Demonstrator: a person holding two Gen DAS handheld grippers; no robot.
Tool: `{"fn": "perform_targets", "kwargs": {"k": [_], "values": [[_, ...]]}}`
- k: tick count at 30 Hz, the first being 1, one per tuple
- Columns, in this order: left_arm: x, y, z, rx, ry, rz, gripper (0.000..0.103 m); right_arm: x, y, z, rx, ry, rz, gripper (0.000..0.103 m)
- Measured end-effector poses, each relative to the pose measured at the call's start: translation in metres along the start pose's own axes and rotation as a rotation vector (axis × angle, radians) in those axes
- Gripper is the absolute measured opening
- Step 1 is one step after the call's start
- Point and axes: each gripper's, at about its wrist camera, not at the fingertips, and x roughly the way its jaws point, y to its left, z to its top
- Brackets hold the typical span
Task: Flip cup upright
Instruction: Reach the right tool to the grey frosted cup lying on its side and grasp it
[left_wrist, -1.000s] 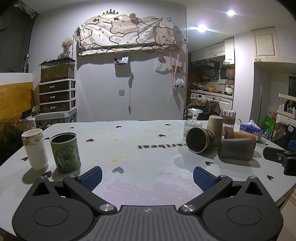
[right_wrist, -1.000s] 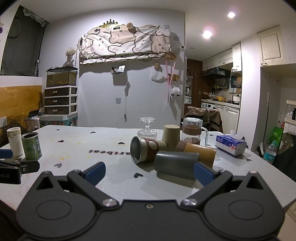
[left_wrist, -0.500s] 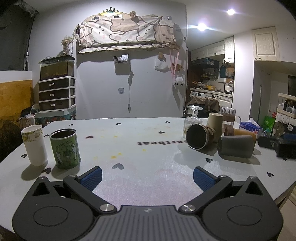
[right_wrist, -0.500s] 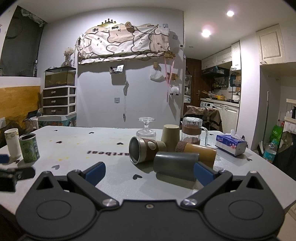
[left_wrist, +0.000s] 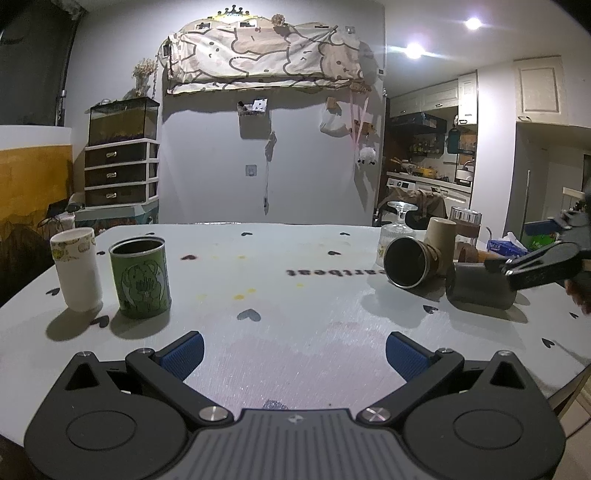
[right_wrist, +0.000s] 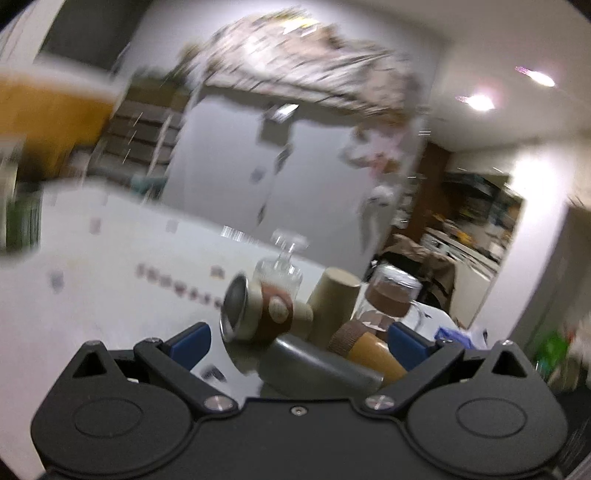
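Observation:
A dark grey cup (left_wrist: 480, 290) lies on its side at the table's right, beside a steel cup with a brown sleeve (left_wrist: 412, 266), also on its side. In the blurred, tilted right wrist view the grey cup (right_wrist: 317, 367) lies close in front of my open right gripper (right_wrist: 297, 341), between its fingers' span, with the steel cup (right_wrist: 258, 314) and an orange-brown cup (right_wrist: 371, 354) lying behind. My right gripper also shows in the left wrist view (left_wrist: 535, 266), above the grey cup. My left gripper (left_wrist: 293, 354) is open and empty over bare table.
A white paper cup (left_wrist: 75, 267) and a green printed cup (left_wrist: 142, 277) stand upright at the left. An upturned glass (left_wrist: 397, 229), a tan cup (left_wrist: 441, 238), a glass jar (left_wrist: 467, 225) and a tissue pack (left_wrist: 506, 246) crowd the right. The table edge (left_wrist: 565, 376) runs close at the right.
My right gripper has swung forward over the grey cup and tilted, blurring its view. My left gripper has barely moved.

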Motion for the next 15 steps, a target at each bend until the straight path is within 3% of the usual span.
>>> {"fn": "perform_targets", "kwargs": {"k": [7, 15], "values": [[0.004, 0.01, -0.007, -0.019, 0.017, -0.004, 0.103, 0.06, 0.002, 0.002, -0.337, 0.202, 0.069, 0.098], [0.004, 0.017, -0.009, -0.028, 0.023, 0.002, 0.103, 0.103, 0.013, -0.003, -0.515, 0.36, 0.136, 0.091]]}}
